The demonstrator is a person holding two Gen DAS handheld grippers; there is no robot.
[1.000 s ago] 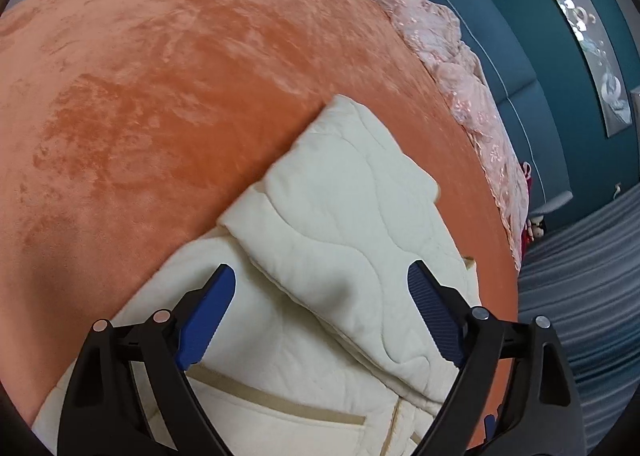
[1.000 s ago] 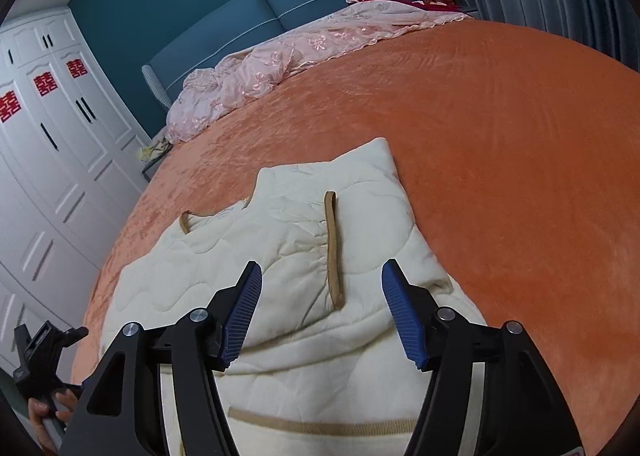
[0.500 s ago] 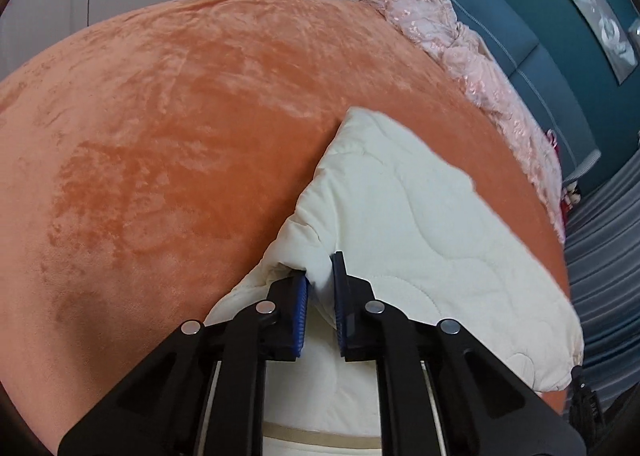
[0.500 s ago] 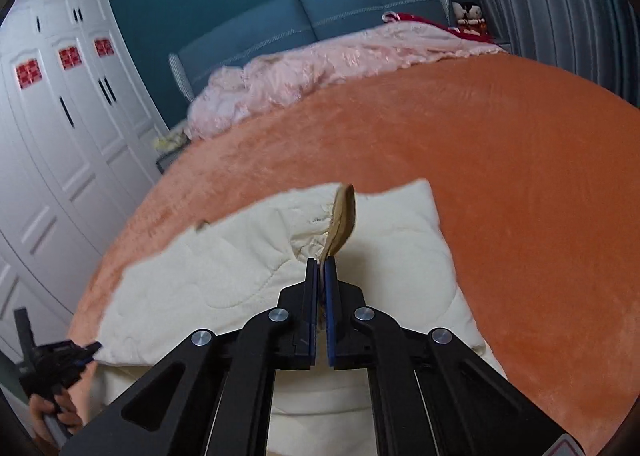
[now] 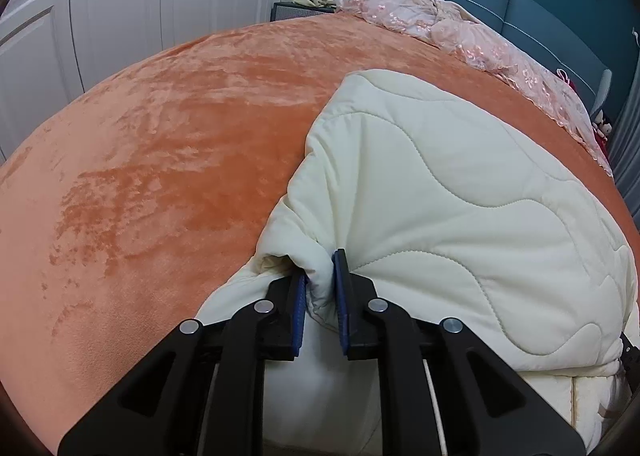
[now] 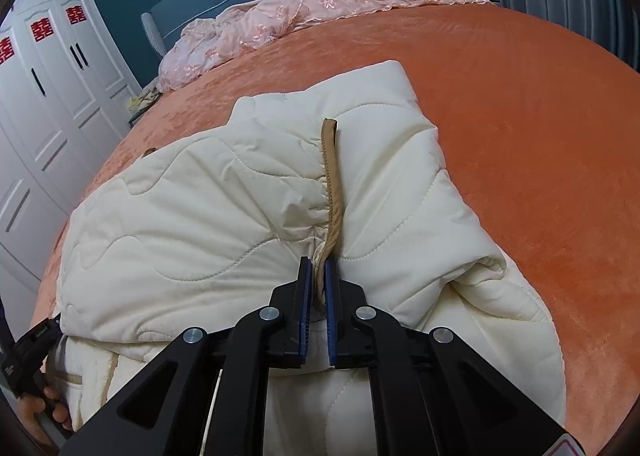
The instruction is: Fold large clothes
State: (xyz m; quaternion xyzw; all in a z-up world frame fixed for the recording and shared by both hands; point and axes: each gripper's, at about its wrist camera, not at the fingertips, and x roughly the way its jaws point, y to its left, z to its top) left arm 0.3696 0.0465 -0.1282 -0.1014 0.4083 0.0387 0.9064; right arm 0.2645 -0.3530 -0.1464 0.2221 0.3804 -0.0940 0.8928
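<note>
- My left claw (image 5: 321, 288): clamped on a bunched fold of the cream quilted jacket (image 5: 460, 191).
- My right claw (image 6: 316, 284): clamped on its tan trim (image 6: 331, 171).
- Jacket: lying on the orange bed (image 5: 160, 143), partly lifted.

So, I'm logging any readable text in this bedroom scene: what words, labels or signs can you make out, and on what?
"囍": red double-happiness cutouts on the white wardrobe doors, three visible in the right wrist view.
Lettering on the black device at the lower left edge: too small to read.
Nothing readable on the cream quilted jacket.
</note>
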